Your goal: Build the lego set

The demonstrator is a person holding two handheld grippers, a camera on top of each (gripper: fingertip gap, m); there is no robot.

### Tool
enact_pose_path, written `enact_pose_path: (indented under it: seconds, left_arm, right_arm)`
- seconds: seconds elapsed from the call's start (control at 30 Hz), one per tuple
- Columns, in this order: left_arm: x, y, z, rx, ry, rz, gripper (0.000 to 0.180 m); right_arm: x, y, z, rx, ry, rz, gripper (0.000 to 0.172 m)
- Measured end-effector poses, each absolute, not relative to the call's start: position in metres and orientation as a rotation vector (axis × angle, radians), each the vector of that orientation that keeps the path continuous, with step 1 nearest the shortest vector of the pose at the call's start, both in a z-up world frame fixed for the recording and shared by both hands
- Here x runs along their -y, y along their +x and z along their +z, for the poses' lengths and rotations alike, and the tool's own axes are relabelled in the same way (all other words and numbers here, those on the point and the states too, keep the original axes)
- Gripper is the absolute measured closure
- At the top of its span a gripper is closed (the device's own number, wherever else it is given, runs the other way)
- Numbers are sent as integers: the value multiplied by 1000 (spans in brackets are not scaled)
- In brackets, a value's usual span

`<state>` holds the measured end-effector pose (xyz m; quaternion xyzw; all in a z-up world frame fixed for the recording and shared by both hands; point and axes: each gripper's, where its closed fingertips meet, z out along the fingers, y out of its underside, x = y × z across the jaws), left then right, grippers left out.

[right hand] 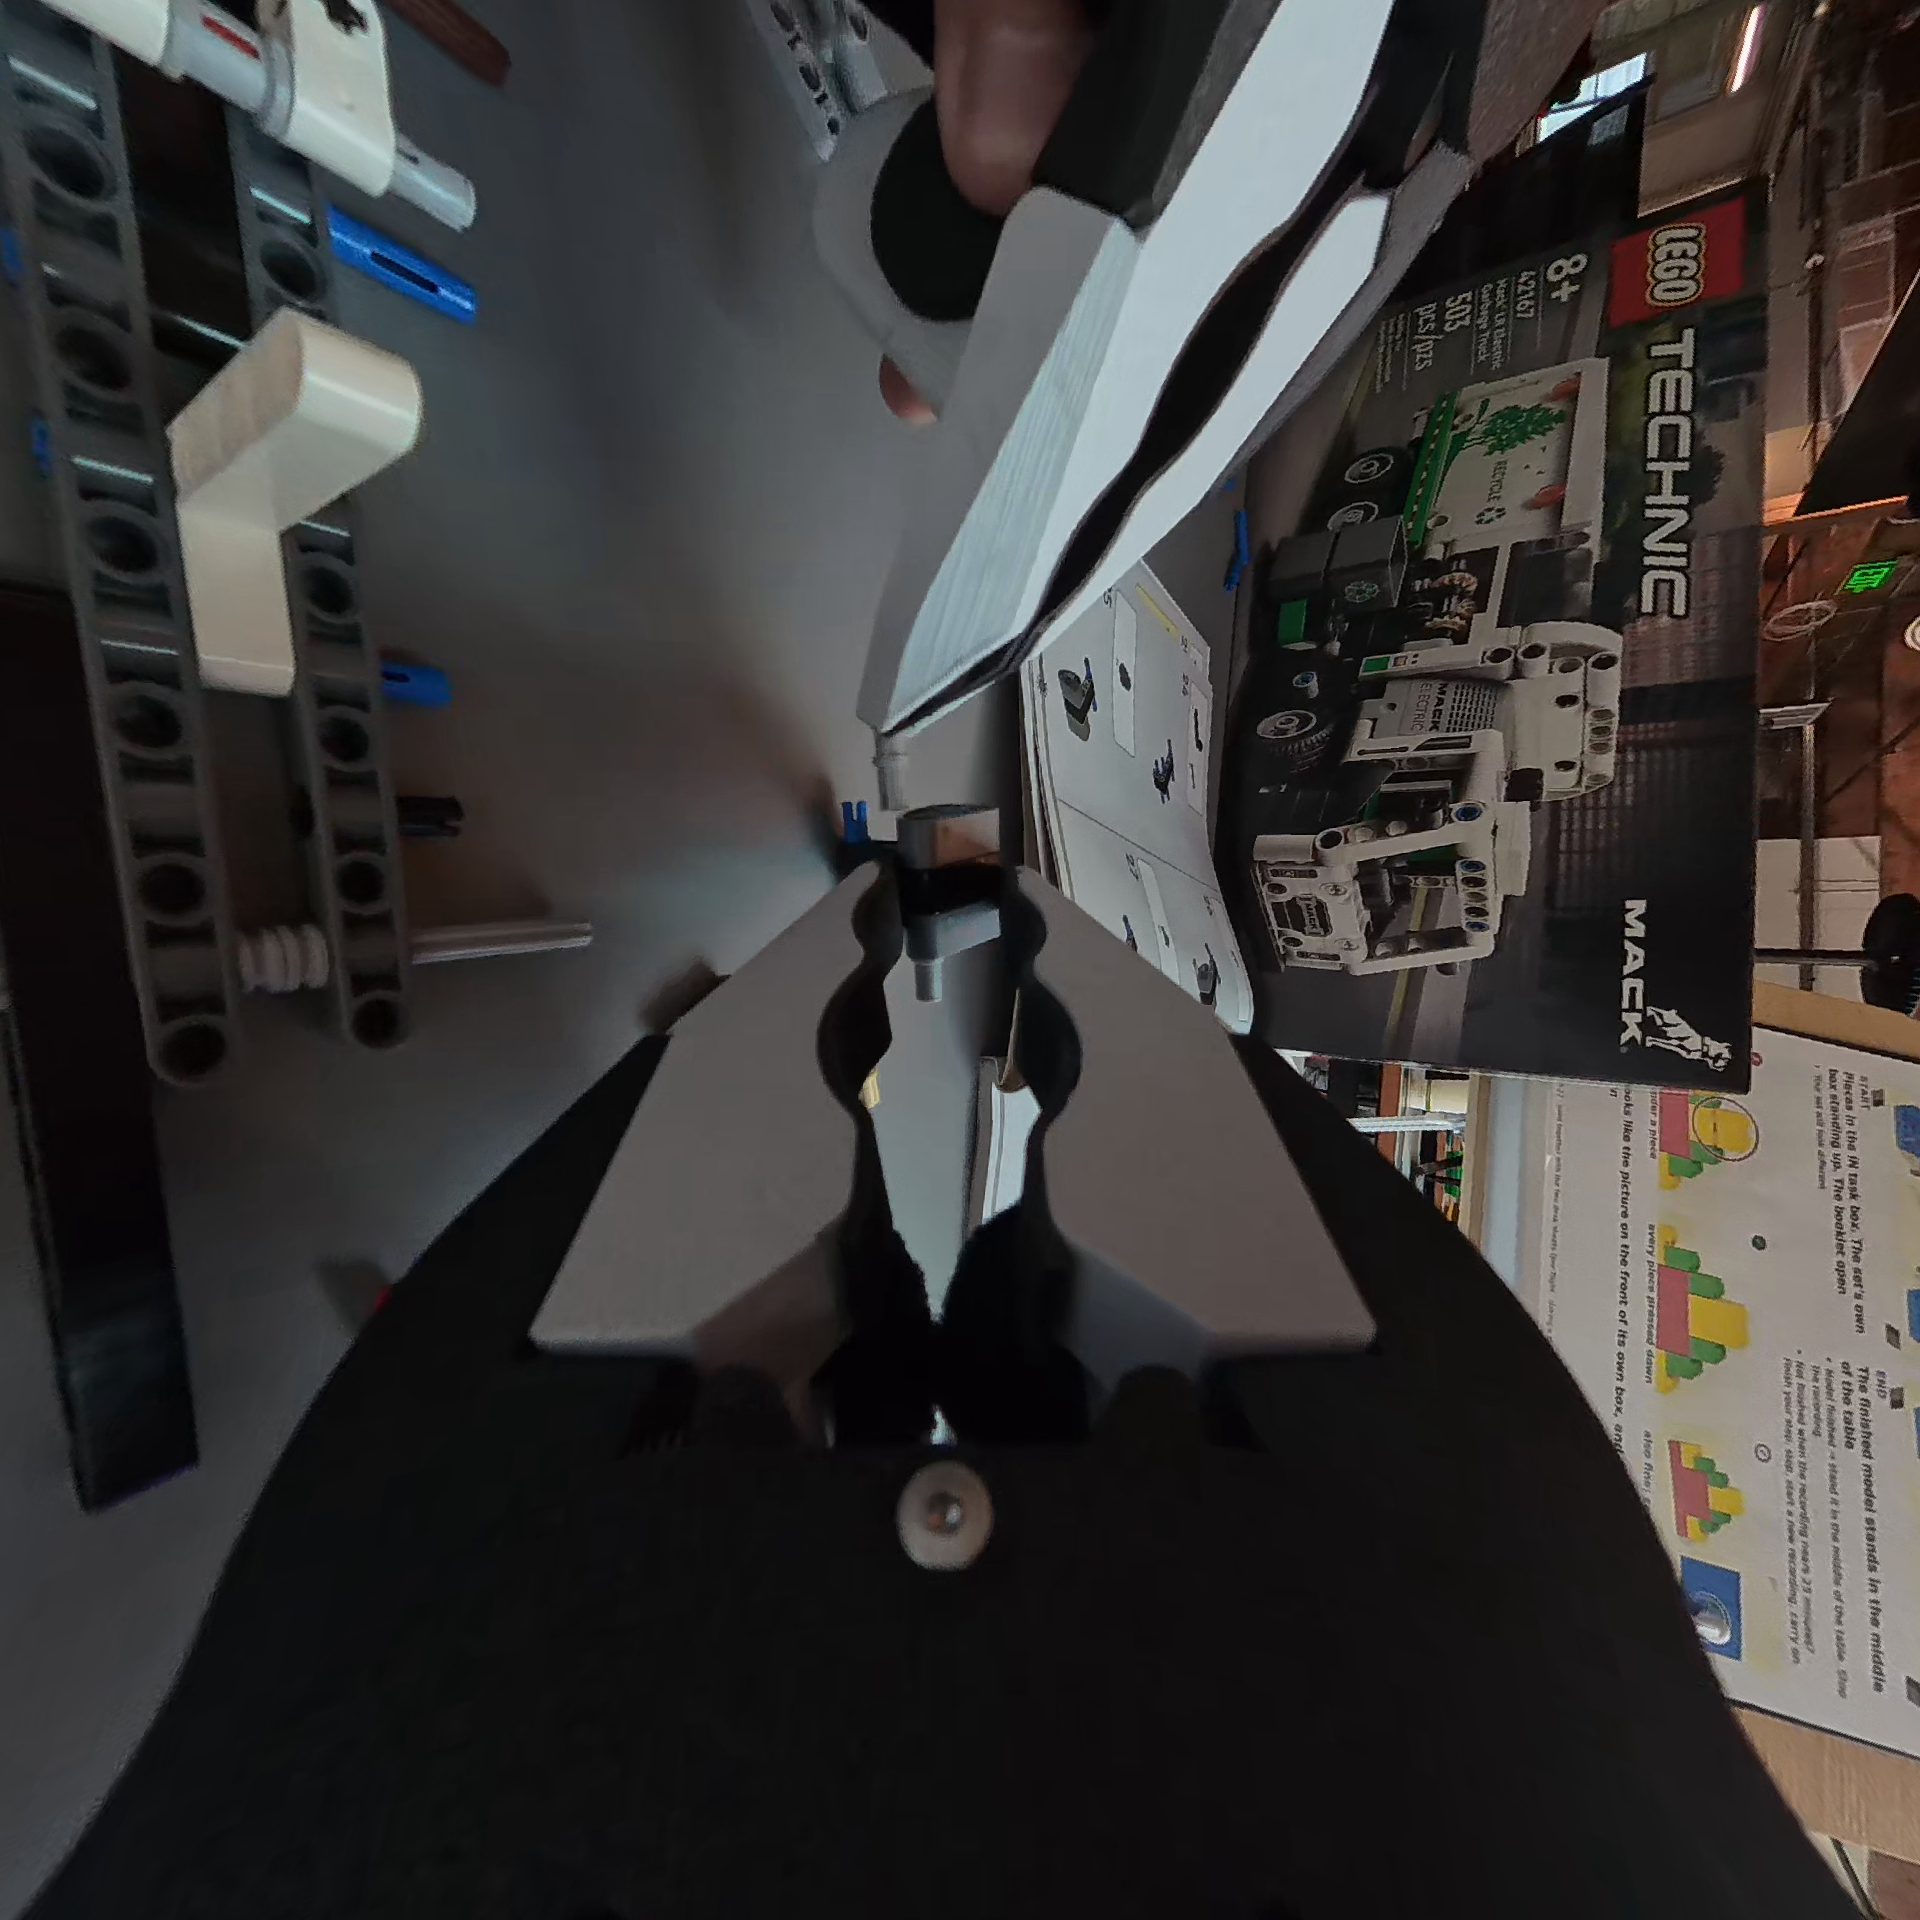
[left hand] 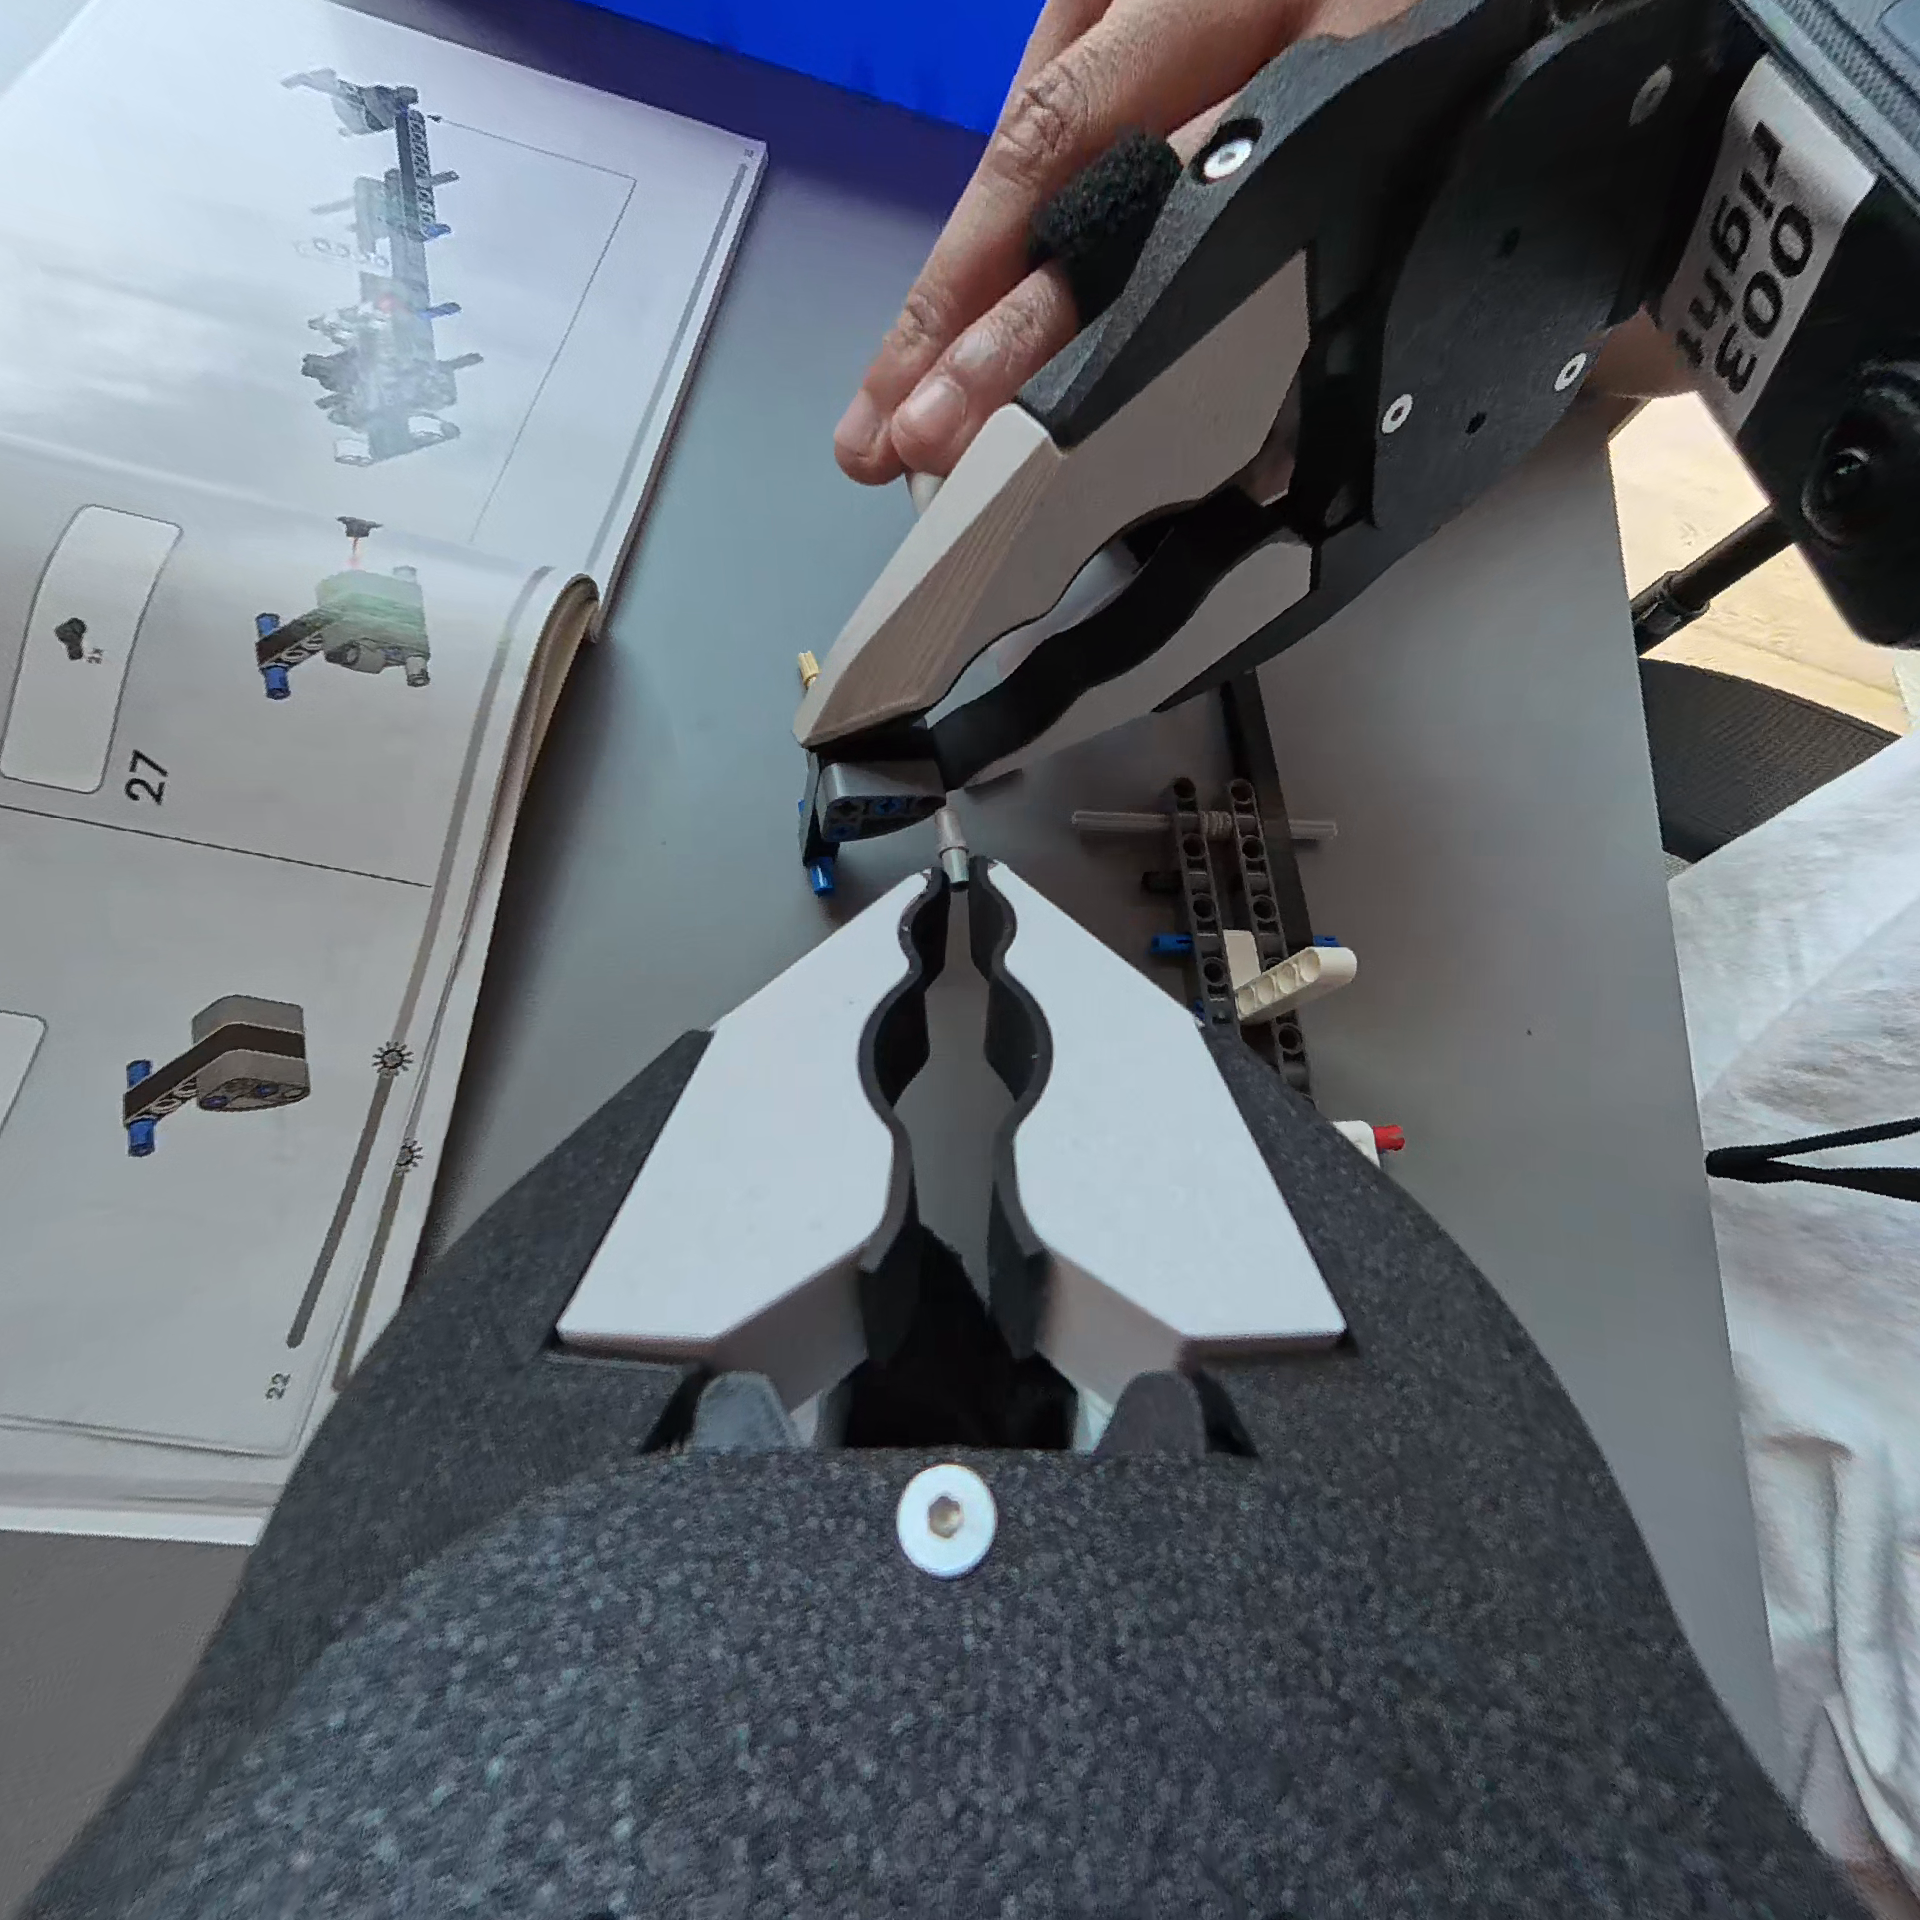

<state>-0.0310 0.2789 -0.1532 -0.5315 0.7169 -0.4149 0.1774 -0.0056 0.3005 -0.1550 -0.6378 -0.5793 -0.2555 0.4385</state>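
Grey plastic meets grey plastic above the table (left hand: 665, 727): the left gripper (left hand: 958, 878) has its jaws closed on a small light-grey pin (left hand: 951, 854), whose free end points at the grey and black block (left hand: 878, 805) clamped in the right gripper (right hand: 940, 914) (blue pegs stick out of it). Judging by this, a pin insertion is in hand; it needs the pin lined up with a hole.

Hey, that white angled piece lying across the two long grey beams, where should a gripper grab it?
Grip the white angled piece across its two long flat sides, on the free end sticking out past the grey beams. Come from above, probably; that end stands clear of the beams, while its other end sits between them.
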Motion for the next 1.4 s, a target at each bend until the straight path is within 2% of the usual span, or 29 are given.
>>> enact_pose_path:
  seconds: [0.53,0.9,1.2,1.4]
  left_arm:
    - [-284,-29,-152,-1979,-1608,-1268,179]
    - [-284,-27,-149,-1937,-1631,-1312,179]
    - [-286,-24,-150,-1936,-1574,-1178,179]
    - [-286,-22,-151,-1872,-1681,-1234,179]
  right_arm:
    - [-304,-7,-153,1477,-1529,-795,155]
    - [-305,-5,-155,1416,-1616,-704,155]
    - [-307,-2,-155,1396,-1638,-713,156]
    - [-310,0,-154,1403,-1610,-825,157]
